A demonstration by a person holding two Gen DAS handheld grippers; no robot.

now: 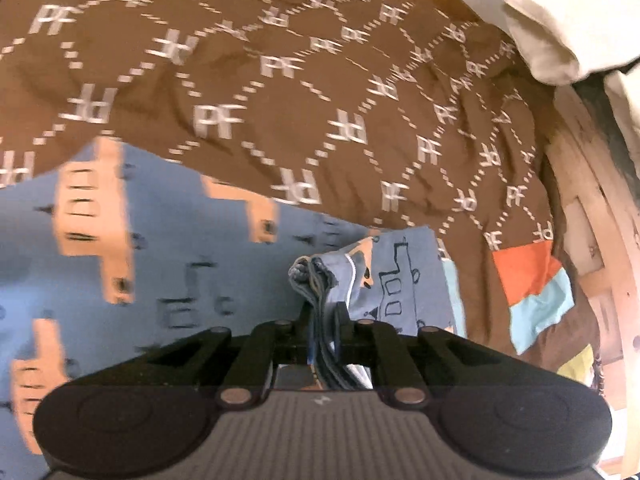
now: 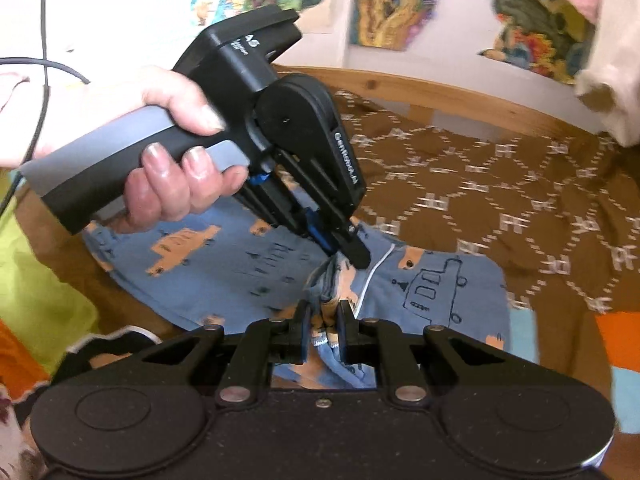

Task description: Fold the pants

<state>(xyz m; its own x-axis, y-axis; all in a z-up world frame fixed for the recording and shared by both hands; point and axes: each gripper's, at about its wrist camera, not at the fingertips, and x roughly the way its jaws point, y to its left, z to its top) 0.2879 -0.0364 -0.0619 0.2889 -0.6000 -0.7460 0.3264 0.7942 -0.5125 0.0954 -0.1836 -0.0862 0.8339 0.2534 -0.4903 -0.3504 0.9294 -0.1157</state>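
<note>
Bedspread point(image 1: 280, 92) bears pants point(image 1: 168, 264), gripper-pinched.

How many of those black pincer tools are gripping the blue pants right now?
2. The left gripper, held in a hand, pinches a bunched fold of the blue pants. The right gripper clamps the fabric just nearer the camera.

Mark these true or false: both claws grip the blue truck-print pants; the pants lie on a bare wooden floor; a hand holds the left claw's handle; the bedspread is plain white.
1. Left claw and right claw both grip the blue truck-print pants: true.
2. The pants lie on a bare floor: false, on a brown patterned bedspread.
3. A hand holds the left claw's handle: true.
4. The bedspread is plain white: false, brown with white letters.
</note>
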